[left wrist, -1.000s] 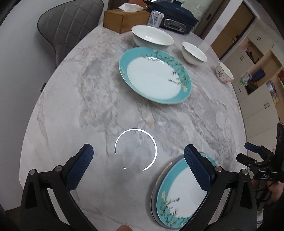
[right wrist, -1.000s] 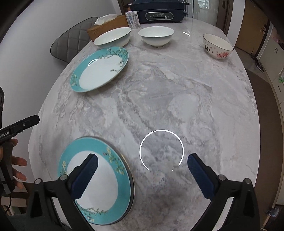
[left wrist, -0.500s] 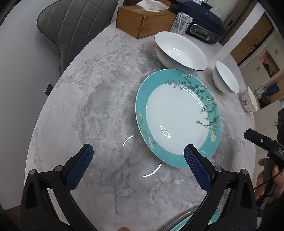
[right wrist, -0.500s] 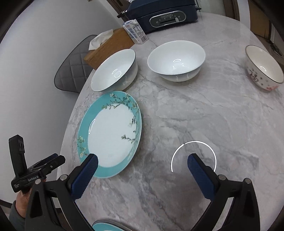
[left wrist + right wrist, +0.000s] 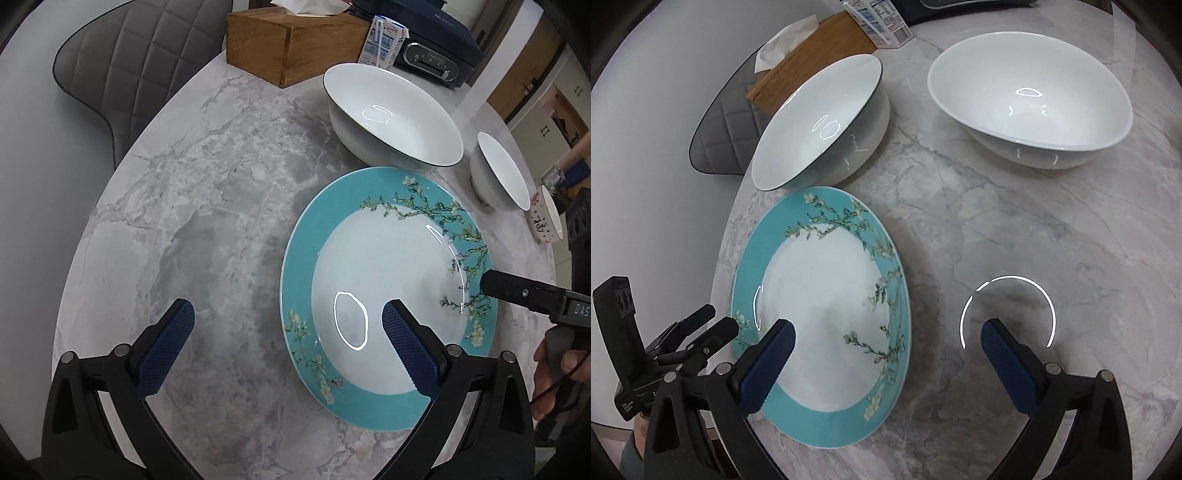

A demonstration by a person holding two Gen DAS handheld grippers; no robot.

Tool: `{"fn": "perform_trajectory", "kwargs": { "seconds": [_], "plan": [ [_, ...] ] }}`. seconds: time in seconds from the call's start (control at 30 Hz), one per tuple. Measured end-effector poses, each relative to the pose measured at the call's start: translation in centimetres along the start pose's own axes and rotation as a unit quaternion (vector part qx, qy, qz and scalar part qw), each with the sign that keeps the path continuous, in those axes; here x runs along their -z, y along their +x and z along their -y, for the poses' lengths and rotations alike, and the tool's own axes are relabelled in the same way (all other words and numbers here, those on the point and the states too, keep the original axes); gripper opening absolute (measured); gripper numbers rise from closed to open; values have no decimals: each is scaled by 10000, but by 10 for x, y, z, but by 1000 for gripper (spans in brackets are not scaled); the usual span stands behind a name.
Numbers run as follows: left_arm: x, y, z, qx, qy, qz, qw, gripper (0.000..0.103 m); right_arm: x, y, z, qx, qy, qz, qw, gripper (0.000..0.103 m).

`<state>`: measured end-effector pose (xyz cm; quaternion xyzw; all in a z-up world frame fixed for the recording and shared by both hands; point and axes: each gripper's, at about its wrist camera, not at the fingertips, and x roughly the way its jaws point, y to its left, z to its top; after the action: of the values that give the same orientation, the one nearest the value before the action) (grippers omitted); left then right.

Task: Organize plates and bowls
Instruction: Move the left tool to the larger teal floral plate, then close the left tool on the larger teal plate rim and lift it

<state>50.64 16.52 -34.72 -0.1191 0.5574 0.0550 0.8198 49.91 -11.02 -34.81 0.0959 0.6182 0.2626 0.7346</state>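
Observation:
A teal-rimmed plate with blossom branches [image 5: 384, 280] lies flat on the marble table [image 5: 207, 229]; it also shows in the right wrist view [image 5: 827, 306]. My left gripper [image 5: 288, 321] is open and empty, its right finger over the plate's near side. My right gripper [image 5: 886, 332] is open and empty, its left finger over the plate's near edge. A wide white bowl [image 5: 395, 114] stands just behind the plate, also in the right wrist view [image 5: 820, 122]. A second white bowl [image 5: 1030, 96] stands to its right. A small flowered bowl [image 5: 546, 221] sits further right.
A wooden tissue box [image 5: 291, 40], a small drink carton [image 5: 384, 44] and a dark blue appliance [image 5: 428, 37] stand at the table's far end. A grey quilted chair [image 5: 140, 70] is beyond the left edge. The other gripper's tip [image 5: 532, 295] reaches over the plate's right rim.
Both grippers have moved forward from the near plate to the far teal plate and the bowls. The near plate has dropped out of view. Both stay open.

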Motion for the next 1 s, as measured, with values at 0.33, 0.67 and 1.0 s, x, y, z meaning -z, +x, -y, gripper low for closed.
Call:
{"fn": "perform_trajectory", "kwargs": {
  "seconds": [0.33,0.67,1.0],
  "plan": [
    [-6,25,5,387,-59,-325,9987,29,-2,11,-12,-271,-149,-77,9995,70],
    [0,29,-5,432,-248,-491,9976,16,5,13,-20,-70,-323,-216,9992,47],
    [-5,31,-20,780,-429,-717,9934,12,5,8,1,-19,-31,-340,9994,12]
  ]
}}
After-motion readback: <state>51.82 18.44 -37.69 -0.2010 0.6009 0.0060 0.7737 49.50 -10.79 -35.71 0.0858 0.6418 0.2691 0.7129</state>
